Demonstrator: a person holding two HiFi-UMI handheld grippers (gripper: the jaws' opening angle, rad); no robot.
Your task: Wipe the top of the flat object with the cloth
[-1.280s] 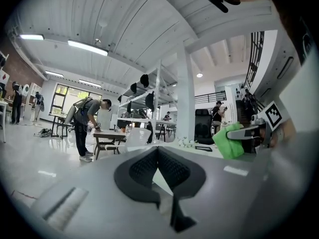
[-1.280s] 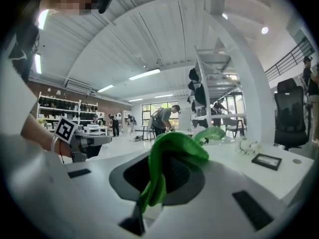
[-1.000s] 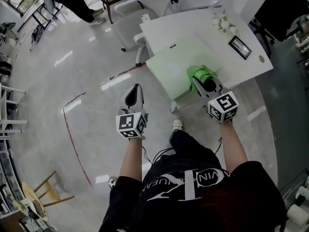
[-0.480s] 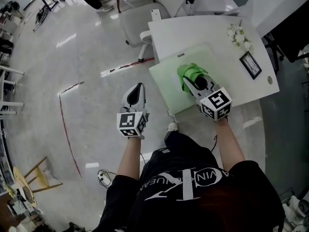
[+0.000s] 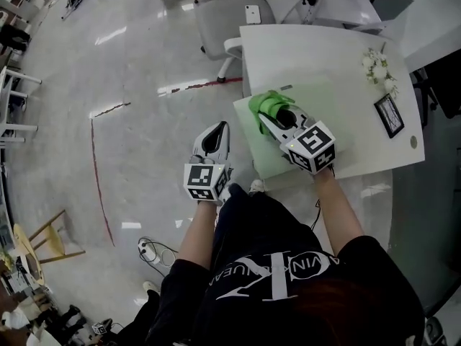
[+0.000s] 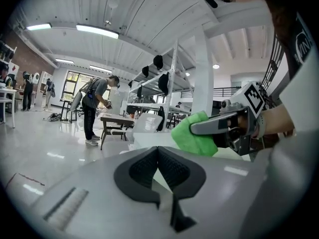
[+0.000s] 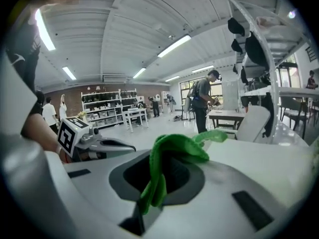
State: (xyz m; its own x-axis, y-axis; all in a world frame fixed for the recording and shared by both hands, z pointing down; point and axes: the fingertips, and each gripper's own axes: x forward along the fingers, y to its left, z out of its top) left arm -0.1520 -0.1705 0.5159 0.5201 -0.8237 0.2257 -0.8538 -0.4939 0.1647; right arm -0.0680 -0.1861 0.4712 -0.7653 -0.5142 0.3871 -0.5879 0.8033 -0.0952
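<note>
We see the right gripper [image 5: 276,116] clamped on a green cloth [image 5: 265,103]. In the right gripper view a fold of the cloth runs down between the jaws and the rest bunches out past the tips. The cloth lies on the left part of a pale green flat board [image 5: 328,110], close to its left edge. The board lies on a white table [image 5: 310,45], with its near edge at the table's near edge.

The left gripper [image 5: 216,132] hangs over the floor [image 5: 130,71], left of the table and off the board. Its jaws are closed together with nothing between them, as its own view shows. That view also takes in the right gripper and the cloth just ahead, over the board.

At the table's far right we note small white flowers [image 5: 379,67] and a dark picture frame [image 5: 390,115], both clear of the board. A grey chair [image 5: 230,20] stands at the table's far left. A red line [image 5: 97,171] is marked on the floor.
</note>
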